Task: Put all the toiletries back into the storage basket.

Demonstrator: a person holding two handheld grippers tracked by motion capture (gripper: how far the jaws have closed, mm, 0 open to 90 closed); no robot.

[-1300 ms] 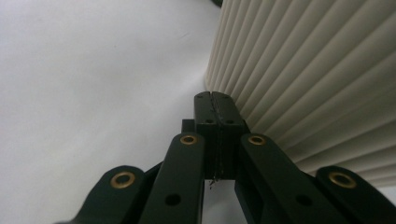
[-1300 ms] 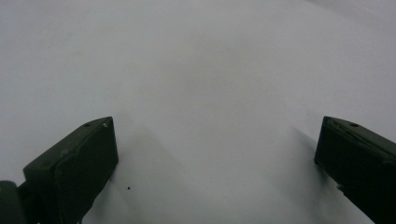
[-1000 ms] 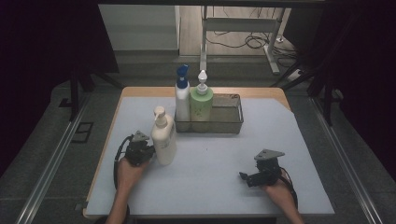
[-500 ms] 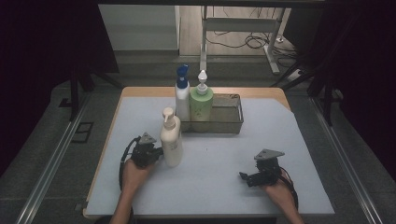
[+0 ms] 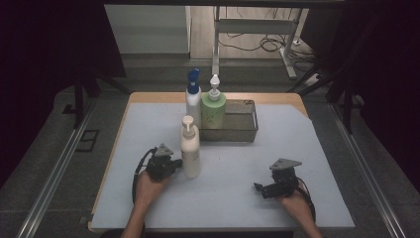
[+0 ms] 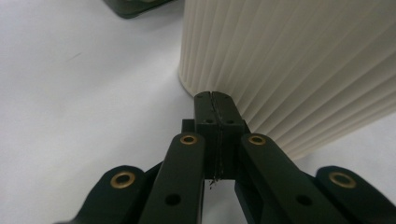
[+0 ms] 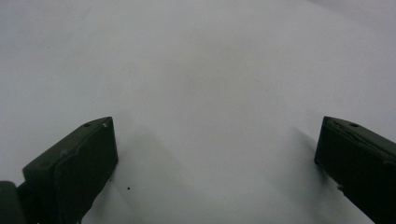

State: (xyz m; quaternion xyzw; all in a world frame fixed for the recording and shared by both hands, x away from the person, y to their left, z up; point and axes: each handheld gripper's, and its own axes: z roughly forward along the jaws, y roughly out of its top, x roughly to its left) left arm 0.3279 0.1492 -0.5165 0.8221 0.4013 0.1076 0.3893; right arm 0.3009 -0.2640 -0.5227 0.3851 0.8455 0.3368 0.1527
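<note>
A pale blue-grey mat [image 5: 307, 148] covers a wooden table set in a dim room, with dark floor on both sides and cables trailing on the ground beyond the far edge. Near the far middle of the mat stands a wire-mesh basket [image 5: 245, 124] that holds a white bottle with a blue cap [image 5: 193, 96] and, just beside it, a green pump bottle [image 5: 214, 110], both upright at the basket's left end. In front of the basket, apart from it, a cream pump bottle [image 5: 190, 148] stands upright on the mat. The left gripper [image 5: 171, 165] lies low on the mat just to the left of that bottle, its tips pointing at the lower part of the bottle's side. In the left gripper view its two jaws are pressed together with nothing between them, and the joined tips sit right at the foot of the bottle's ribbed wall [image 6: 289, 60]; whether they touch it cannot be told for certain. The right gripper [image 5: 261, 188] rests well apart from the bottle, toward the near right of the mat, held by the person's right hand [image 5: 293, 203]. In the right gripper view its jaws stand wide apart over bare mat [image 7: 210, 84], with nothing between them.
</note>
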